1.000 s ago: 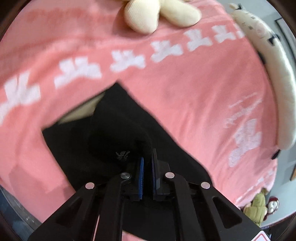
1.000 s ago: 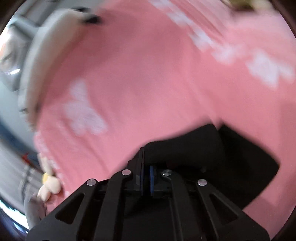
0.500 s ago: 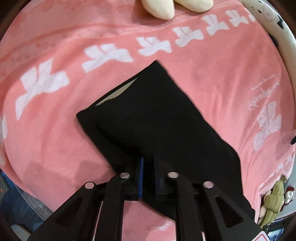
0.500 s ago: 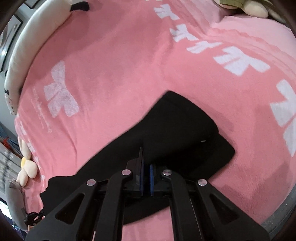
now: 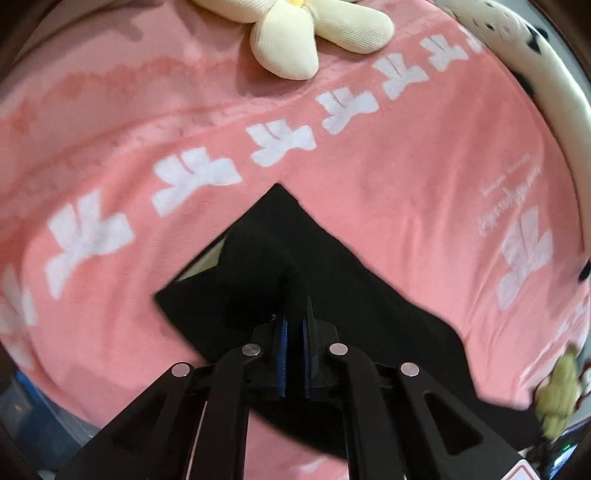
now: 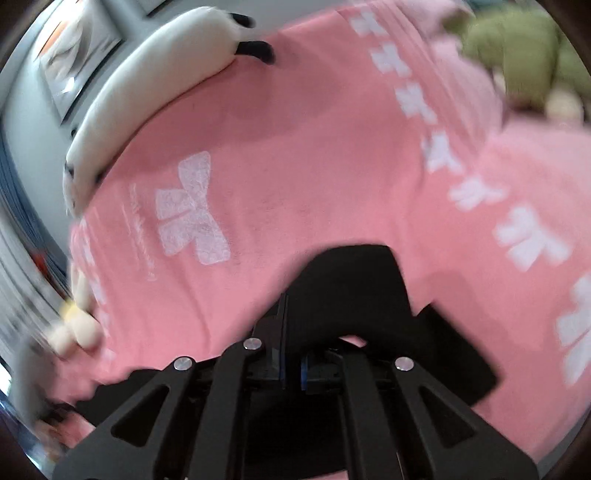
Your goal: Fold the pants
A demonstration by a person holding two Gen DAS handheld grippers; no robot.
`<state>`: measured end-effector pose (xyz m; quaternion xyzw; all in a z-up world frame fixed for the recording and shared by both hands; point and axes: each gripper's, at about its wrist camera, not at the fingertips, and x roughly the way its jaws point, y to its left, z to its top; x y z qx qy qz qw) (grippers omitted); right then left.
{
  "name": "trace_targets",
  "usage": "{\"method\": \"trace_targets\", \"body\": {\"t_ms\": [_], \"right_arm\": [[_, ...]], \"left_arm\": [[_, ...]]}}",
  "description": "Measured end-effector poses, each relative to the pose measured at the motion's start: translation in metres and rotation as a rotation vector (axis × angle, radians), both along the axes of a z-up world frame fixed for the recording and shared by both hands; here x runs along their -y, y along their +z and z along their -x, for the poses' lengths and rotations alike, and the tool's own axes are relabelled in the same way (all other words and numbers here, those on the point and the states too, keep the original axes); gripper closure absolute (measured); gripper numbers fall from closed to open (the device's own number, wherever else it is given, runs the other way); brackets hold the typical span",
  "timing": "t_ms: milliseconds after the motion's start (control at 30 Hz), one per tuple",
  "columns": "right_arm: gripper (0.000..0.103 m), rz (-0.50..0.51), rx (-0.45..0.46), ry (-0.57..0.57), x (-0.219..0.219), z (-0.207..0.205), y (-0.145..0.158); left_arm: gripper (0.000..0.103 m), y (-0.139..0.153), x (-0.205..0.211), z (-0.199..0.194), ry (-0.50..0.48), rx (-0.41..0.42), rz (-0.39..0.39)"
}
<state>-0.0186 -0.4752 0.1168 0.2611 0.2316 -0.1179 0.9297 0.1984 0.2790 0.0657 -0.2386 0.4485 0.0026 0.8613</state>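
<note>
Surface: I read the carrier as a bed under a pink blanket [image 5: 406, 177] printed with white bows — no bench in view.
Pants: black pants [image 5: 343, 295] lie on the blanket near its close edge, partly folded, one upper layer raised toward the claws.
Left claw: left claw [image 5: 294, 325] pads together, with black cloth bunched at the tips; I judge it pinched on the pants, though dark on dark leaves the bite itself unclear.
Right claw: right claw [image 6: 291, 332] likewise drawn together, a lifted flap of the pants [image 6: 354, 288] draped over its tips; the view is blurred.
Key relation: the garment's long axis runs from the pointed corner ahead of the left claw back and to the right, toward the bed's near right corner — each claw has an end of the raised layer directly ahead.
Surroundings: a cream flower cushion [image 5: 306, 33] sits at the far edge, well apart.
</note>
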Motion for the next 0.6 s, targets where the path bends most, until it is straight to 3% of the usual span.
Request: {"method": "trace_targets", "body": {"t_ms": [33, 100, 133, 167, 267, 367, 400, 433, 533, 600], "right_arm": [[0.100, 0.003, -0.099, -0.021, 0.009, -0.003, -0.022], [0.100, -0.072, -0.260, -0.060, 0.030, -0.004, -0.076], [0.099, -0.099, -0.292, -0.063, 0.034, -0.001, -0.092], [0.099, -0.113, -0.266, -0.064, 0.035, 0.006, -0.100], [0.092, -0.150, -0.223, -0.089, 0.034, 0.018, -0.097], [0.087, -0.087, -0.253, -0.120, 0.031, 0.027, -0.089], [0.086, -0.069, -0.257, -0.135, 0.031, 0.032, -0.086], [0.085, -0.045, -0.262, -0.159, 0.029, 0.037, -0.083], [0.083, 0.047, -0.215, -0.223, 0.011, 0.054, -0.065], [0.083, 0.090, -0.153, -0.140, -0.015, 0.054, -0.047]], "left_arm": [[0.099, -0.015, 0.000, 0.001, -0.009, -0.055, -0.064], [0.097, -0.048, -0.003, 0.001, -0.008, -0.155, -0.107], [0.095, -0.062, -0.008, 0.006, 0.008, -0.162, -0.080], [0.094, -0.061, -0.009, 0.009, 0.013, -0.140, -0.082], [0.088, -0.046, 0.004, 0.014, 0.000, -0.123, -0.199], [0.070, -0.026, 0.017, 0.023, 0.018, -0.108, -0.286], [0.048, -0.022, 0.019, 0.027, 0.040, -0.111, -0.309], [0.037, -0.014, 0.022, 0.034, 0.084, -0.097, -0.358], [0.036, 0.008, 0.036, 0.050, 0.169, -0.046, -0.498], [0.036, 0.022, 0.051, 0.057, 0.119, 0.024, -0.455]]}}
